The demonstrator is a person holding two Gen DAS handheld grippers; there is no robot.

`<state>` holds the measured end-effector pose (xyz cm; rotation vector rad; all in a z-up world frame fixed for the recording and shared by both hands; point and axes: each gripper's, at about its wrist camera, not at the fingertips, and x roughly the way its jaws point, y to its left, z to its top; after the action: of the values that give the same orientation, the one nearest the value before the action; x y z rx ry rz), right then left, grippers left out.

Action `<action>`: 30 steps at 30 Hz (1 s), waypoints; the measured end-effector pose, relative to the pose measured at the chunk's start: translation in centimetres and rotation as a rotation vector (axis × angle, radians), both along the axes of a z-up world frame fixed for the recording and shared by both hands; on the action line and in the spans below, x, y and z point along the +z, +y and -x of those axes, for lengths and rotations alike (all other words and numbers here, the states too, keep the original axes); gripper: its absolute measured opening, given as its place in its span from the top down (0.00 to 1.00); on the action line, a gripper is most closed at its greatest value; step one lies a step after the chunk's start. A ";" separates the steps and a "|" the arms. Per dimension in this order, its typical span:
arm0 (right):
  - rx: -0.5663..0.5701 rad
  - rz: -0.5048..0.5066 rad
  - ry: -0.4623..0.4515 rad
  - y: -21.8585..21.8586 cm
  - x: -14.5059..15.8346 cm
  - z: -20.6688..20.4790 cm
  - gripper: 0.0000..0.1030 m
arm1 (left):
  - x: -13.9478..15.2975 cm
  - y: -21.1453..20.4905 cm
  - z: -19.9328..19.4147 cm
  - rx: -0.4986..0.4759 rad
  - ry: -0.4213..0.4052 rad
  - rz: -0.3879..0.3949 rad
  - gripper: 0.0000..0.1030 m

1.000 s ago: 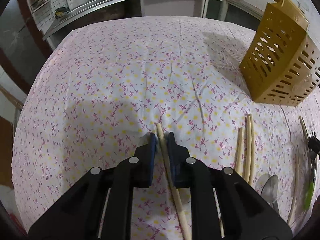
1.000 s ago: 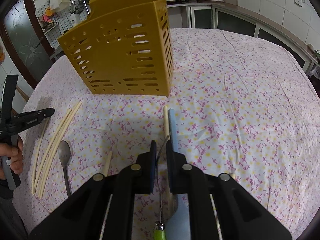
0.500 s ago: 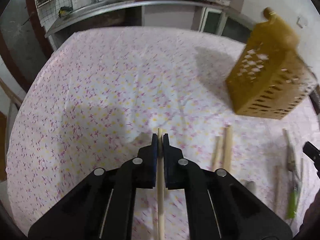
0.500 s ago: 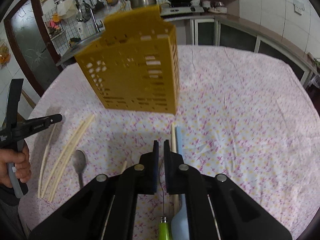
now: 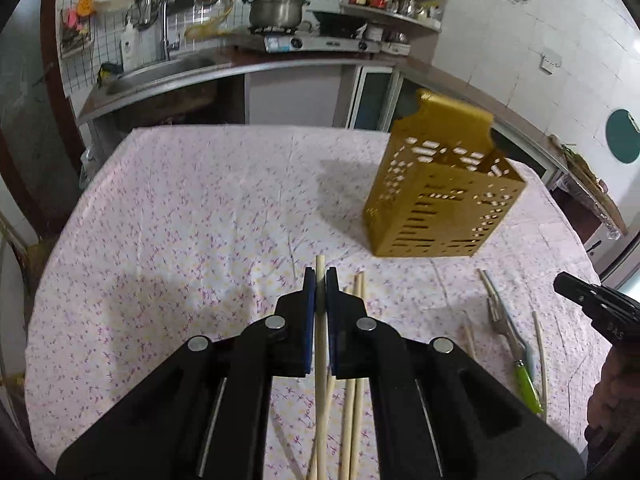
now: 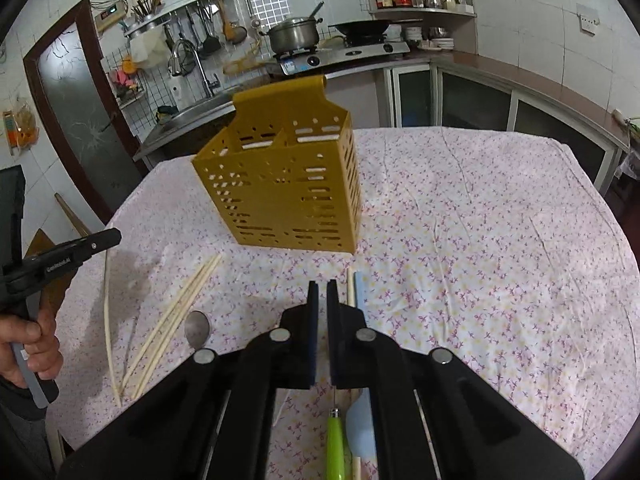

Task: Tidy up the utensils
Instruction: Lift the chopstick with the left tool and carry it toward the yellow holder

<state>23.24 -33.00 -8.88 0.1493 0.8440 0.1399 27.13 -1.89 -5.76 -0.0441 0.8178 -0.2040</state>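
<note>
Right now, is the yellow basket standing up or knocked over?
Standing up. The basket sits on its flat bottom on the tablecloth, with its open top facing up.

A table under a floral cloth (image 6: 480, 240) carries everything. A yellow slotted caddy (image 6: 288, 188) stands upright toward the far edge. Along the near edge lie loose chopsticks (image 6: 176, 316), a metal spoon (image 6: 197, 328), a pale blue spoon (image 6: 360, 416) beside another chopstick (image 6: 350, 288), and further chopsticks (image 5: 354, 384).
</note>
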 end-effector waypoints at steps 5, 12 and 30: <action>-0.005 0.011 -0.002 -0.3 0.3 0.4 0.96 | 0.8 -0.1 0.7 -0.009 -0.008 -0.008 0.96; 0.036 0.052 0.139 1.1 -3.9 -1.2 0.92 | 0.1 0.7 0.5 -0.006 0.000 -0.006 0.96; -0.002 0.099 0.249 1.6 -8.7 -5.1 0.84 | -2.0 0.7 -2.1 -0.031 0.049 -0.006 0.96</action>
<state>28.39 -31.43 -17.59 0.0750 1.0964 0.0777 29.19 -1.22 -7.76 -0.0310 0.8680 -0.2309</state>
